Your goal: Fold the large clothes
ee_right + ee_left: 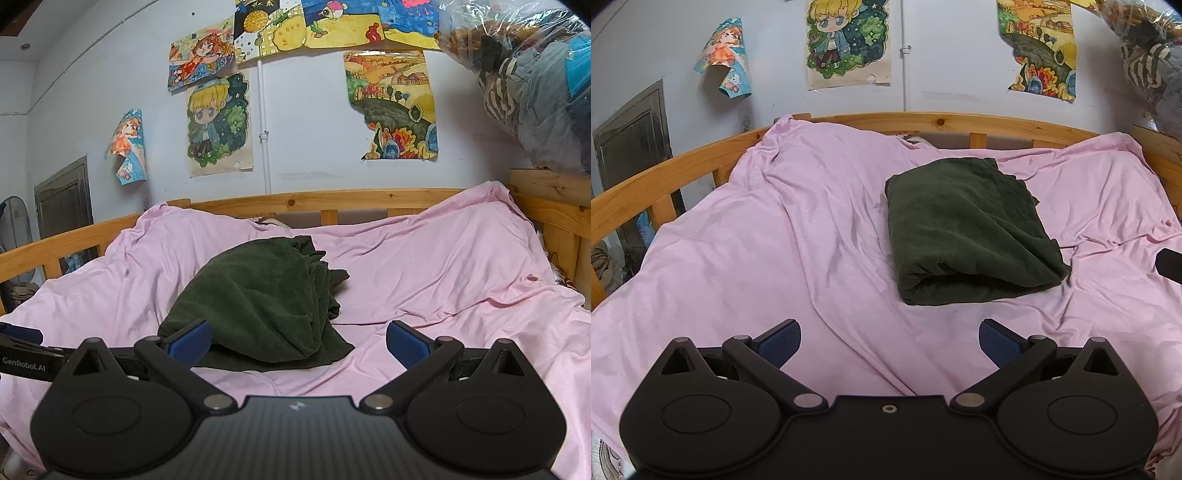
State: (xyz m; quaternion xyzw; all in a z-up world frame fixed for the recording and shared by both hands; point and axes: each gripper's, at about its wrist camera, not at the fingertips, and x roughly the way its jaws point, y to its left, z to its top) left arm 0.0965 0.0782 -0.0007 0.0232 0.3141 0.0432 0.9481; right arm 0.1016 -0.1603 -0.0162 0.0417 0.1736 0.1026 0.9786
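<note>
A dark green garment (967, 229) lies folded into a thick rectangle on the pink sheet (775, 240) of the bed. It also shows in the right wrist view (266, 302), just beyond the fingers. My left gripper (889, 341) is open and empty, over the sheet in front of the garment's near edge. My right gripper (298, 343) is open and empty, with its left fingertip (192, 341) in front of the garment's near left corner. The other gripper's body (26, 354) shows at the left edge of the right wrist view.
A wooden bed rail (923, 123) runs around the back and sides of the bed. Drawings (846, 40) hang on the wall behind. A clear plastic bag of clothes (535, 85) sits on the rail at the upper right.
</note>
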